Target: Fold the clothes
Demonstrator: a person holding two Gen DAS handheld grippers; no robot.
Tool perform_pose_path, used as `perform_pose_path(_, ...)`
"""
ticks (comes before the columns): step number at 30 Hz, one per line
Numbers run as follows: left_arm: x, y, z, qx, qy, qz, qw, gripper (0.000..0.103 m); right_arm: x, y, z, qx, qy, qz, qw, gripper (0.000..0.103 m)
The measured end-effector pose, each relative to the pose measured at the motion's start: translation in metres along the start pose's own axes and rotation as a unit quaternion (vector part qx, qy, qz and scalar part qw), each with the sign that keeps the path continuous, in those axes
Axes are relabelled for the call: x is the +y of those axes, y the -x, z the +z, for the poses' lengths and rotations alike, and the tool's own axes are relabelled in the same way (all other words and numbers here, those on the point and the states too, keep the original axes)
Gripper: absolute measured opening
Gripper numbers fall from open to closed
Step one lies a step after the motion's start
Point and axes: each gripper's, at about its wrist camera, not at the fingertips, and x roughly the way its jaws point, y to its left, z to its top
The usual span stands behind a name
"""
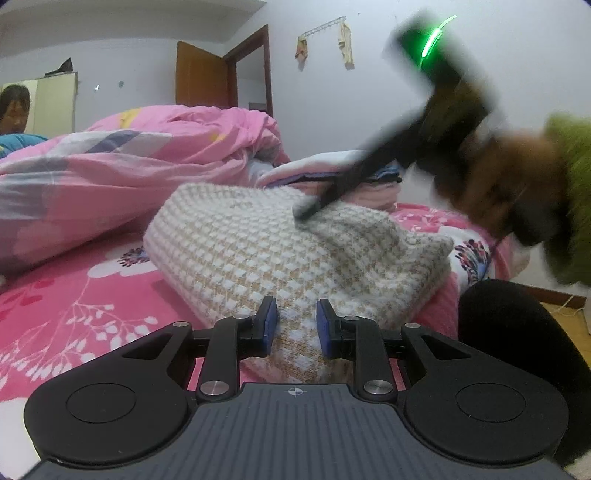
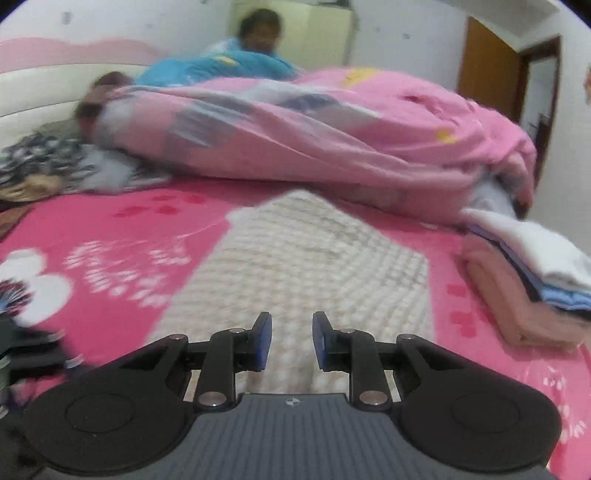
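A cream and beige knitted sweater lies folded in a bundle on the pink floral bed sheet. My left gripper is open, its blue pads either side of the sweater's near edge, not closed on it. My right gripper shows blurred in the left wrist view, its tips on top of the sweater. In the right wrist view the sweater lies flat below my right gripper, which is open and holds nothing.
A rumpled pink quilt lies behind the sweater. A stack of folded clothes sits at the right on the bed. Two people are at the far side by the headboard. A black chair back is at right.
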Motion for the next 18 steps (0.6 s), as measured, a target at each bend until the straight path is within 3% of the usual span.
perform_pose_path(3, 0.0, 0.0, 0.0, -0.004, 0.005, -0.001, 1.0, 0.023, -0.019, -0.035, -0.026, 0.007, -0.019, 0.014, 1.0, 0.027)
perform_pose_path(5, 0.003, 0.0, 0.0, -0.003, 0.009, -0.005, 0.9999, 0.023, -0.024, -0.032, -0.019, 0.021, -0.037, 0.021, 0.999, 0.027)
perform_pose_path(8, 0.009, 0.001, 0.002, 0.001, 0.024, -0.015, 0.9996, 0.023, -0.014, -0.027, 0.005, 0.055, 0.005, 0.007, 0.998, 0.027)
perform_pose_path(11, 0.014, 0.002, 0.004, 0.007, 0.042, -0.025, 0.9988, 0.024, -0.018, -0.028, 0.027, 0.021, -0.004, -0.002, 1.0, 0.028)
perform_pose_path(14, 0.019, 0.006, 0.009, 0.002, 0.057, -0.044, 0.9974, 0.027, -0.029, -0.068, 0.009, 0.054, -0.021, 0.001, 0.998, 0.028)
perform_pose_path(18, 0.032, 0.019, 0.027, -0.014, 0.068, -0.063, 0.9956, 0.03, -0.034, -0.07, 0.001, 0.05, -0.031, 0.006, 0.998, 0.028)
